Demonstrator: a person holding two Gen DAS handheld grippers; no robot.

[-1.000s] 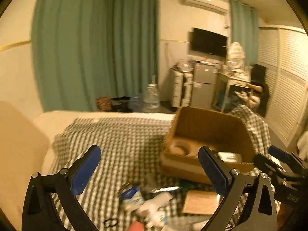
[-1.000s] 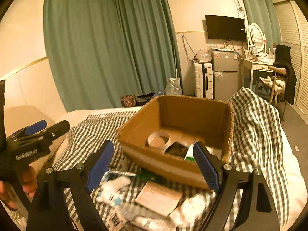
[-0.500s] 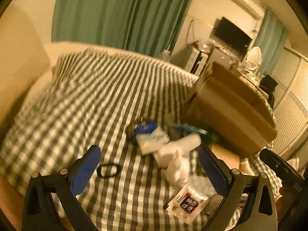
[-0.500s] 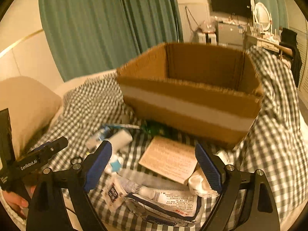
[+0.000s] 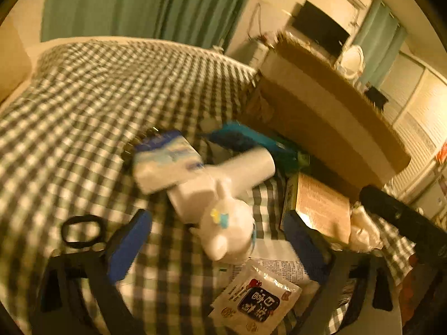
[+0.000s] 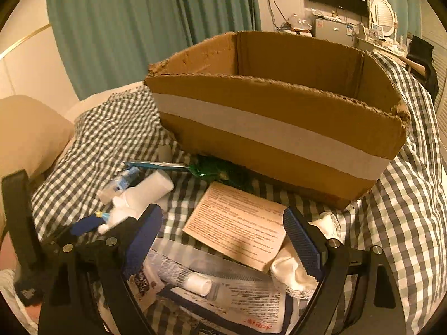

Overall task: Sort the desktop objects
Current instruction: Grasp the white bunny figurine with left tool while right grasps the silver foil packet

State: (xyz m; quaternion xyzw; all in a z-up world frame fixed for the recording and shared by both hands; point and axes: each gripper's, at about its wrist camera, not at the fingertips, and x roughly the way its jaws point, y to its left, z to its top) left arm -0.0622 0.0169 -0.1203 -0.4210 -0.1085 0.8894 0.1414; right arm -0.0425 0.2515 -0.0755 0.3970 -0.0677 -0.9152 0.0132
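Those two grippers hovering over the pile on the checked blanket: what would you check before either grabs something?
1. Left gripper free of load: ok, jaws closing, white toy figure between them untouched.
2. Right gripper open and empty: ok.
3. Cardboard box upright, top open: ok.
4. Room left inside box: cannot tell.
5. Printed card lying clear on top: ok.
6. Grippers apart from each other: ok.

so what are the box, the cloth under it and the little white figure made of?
Box: corrugated cardboard, matte brown, with ragged torn top edges and a pale tape band.
Cloth: woven fabric, checked dark and white; it folds and drapes softly.
White figure: probably hard plastic or vinyl; it looks smooth with a slight sheen, but the picture is blurred.
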